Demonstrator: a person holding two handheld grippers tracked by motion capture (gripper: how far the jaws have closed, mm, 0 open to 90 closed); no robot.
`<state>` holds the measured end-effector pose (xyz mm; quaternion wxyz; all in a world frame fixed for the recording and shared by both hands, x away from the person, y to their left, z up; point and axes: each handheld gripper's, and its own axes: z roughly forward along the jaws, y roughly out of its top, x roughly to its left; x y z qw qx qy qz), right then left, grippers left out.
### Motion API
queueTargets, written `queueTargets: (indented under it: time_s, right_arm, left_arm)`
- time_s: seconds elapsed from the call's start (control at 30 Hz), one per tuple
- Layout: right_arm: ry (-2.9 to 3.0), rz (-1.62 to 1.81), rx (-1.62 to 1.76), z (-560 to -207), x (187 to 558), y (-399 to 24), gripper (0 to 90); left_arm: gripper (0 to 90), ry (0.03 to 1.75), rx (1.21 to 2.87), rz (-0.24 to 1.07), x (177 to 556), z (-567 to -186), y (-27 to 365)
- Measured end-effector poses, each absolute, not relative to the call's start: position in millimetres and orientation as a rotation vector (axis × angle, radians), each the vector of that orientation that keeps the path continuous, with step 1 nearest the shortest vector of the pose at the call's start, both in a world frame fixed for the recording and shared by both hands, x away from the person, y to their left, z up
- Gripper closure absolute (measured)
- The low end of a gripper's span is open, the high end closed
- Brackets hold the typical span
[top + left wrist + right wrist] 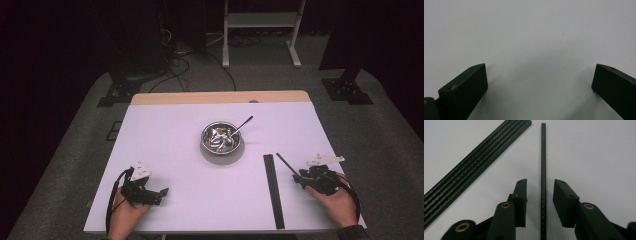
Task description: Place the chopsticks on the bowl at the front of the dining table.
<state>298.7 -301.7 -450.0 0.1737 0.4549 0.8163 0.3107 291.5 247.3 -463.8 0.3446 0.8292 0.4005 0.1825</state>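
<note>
Straddling single black rod, right tool apart, pads clear; rod bundle beside; left tool wide apart.

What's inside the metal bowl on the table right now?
The metal bowl holds a spoon, its handle leaning over the rim, and some pale scraps too small to identify. The spoon covers part of the bottom.

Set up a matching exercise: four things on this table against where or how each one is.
1. single black rod
2. bundle of black rods
3. spoon
4. left gripper

A. jaws wide apart over bare table
B. leaning in the metal bowl
C. between the right gripper jaws, not yet pinched
D. lying flat, left of the right gripper

Pairs: 1-C, 2-D, 3-B, 4-A
</note>
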Motion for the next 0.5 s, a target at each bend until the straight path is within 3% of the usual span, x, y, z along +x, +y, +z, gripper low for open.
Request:
queueTargets:
  time_s: [0.2,0.5]
  right_arm:
    - [2.32,0.87,1.285,-449.1,298.3,-300.9,74.4]
    - [2.325,0.867,1.28,-448.7,299.3,-300.0,82.0]
  left_arm:
    - [0.0,1.04,2.154,0.474,291.5,-463.7,247.4]
    - [0.0,1.04,2.154,0.474,291.5,-463.8,247.4]
